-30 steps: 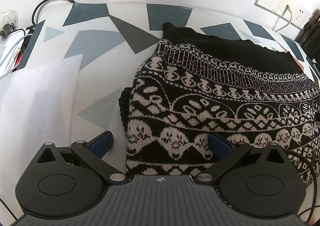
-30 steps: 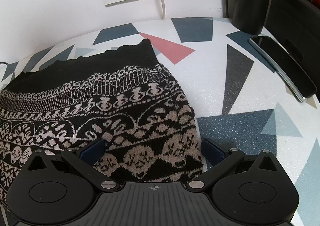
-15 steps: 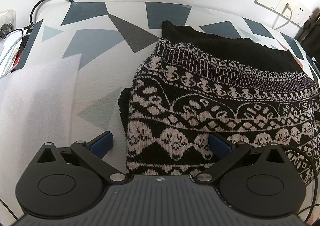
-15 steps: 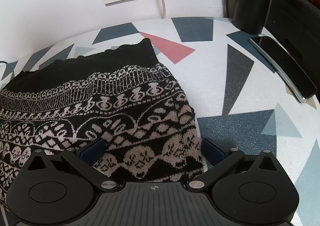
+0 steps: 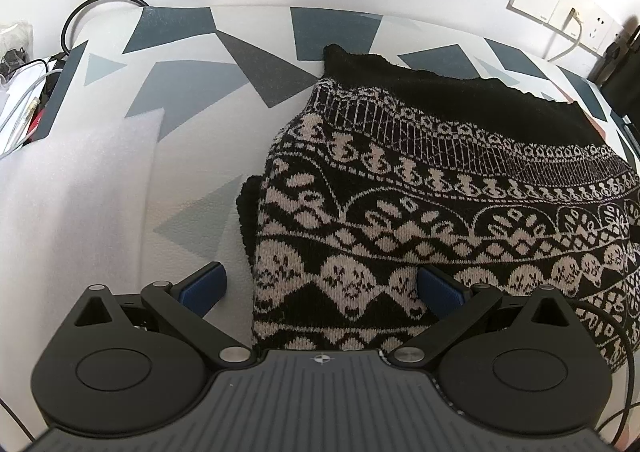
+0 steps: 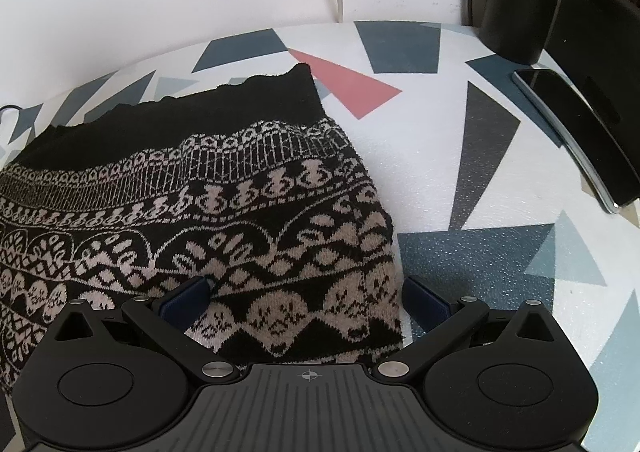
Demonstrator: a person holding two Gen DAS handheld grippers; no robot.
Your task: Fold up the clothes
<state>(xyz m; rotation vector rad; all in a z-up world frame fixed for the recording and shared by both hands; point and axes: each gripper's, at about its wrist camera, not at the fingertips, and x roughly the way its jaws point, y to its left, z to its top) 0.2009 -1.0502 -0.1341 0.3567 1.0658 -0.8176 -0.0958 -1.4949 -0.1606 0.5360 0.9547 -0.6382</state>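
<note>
Both hand-held grippers — left (image 5: 322, 286), right (image 6: 306, 292) — gape wide, holding nothing, straddling near corners of patterned sweater (image 5: 420, 211) on table (image 6: 460, 179); next, pinch corners — fold away.

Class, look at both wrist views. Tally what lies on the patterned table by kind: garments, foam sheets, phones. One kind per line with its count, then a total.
Garments: 1, the black and cream knitted sweater, folded.
Foam sheets: 1, the white foam sheet at the table's left.
Phones: 1, the dark phone at the right.
Total: 3
</note>
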